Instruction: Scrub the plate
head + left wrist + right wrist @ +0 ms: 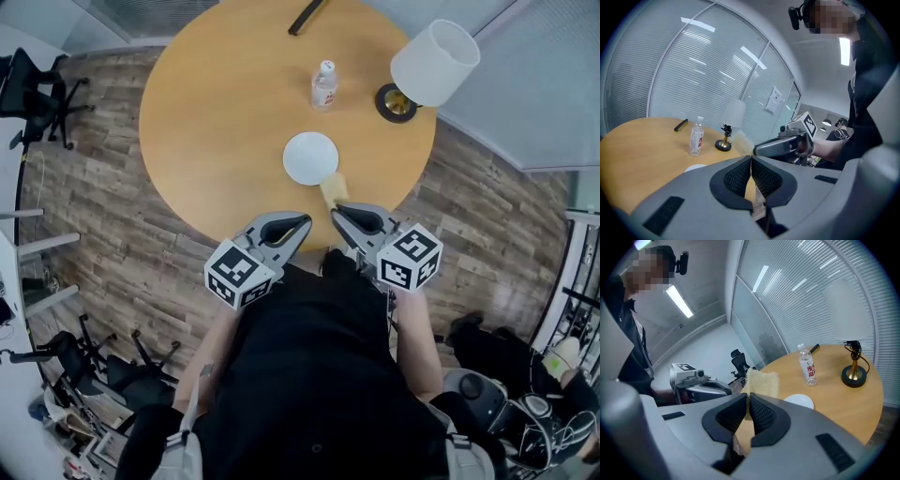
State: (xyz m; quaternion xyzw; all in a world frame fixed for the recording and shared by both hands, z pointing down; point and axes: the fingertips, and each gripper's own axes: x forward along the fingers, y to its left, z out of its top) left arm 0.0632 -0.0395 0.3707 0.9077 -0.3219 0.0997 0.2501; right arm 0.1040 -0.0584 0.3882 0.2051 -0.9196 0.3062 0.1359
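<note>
Right gripper (337, 212) is clamped on a yellow sponge (762, 382), presumably readied for scrubbing; left gripper (302, 223) is pressed shut, empty; white plate (310, 157) is seen flat on the round table (216, 122), just beyond the sponge.

Round wooden table (225, 122), plank floor (122, 234), blinded glass walls (693, 70), black office chair (33, 94).

Jaws of left hand-held gripper (751, 161) pressed together, water bottle (696, 137) and lamp (727, 123) on wooden table (642, 150)
</note>
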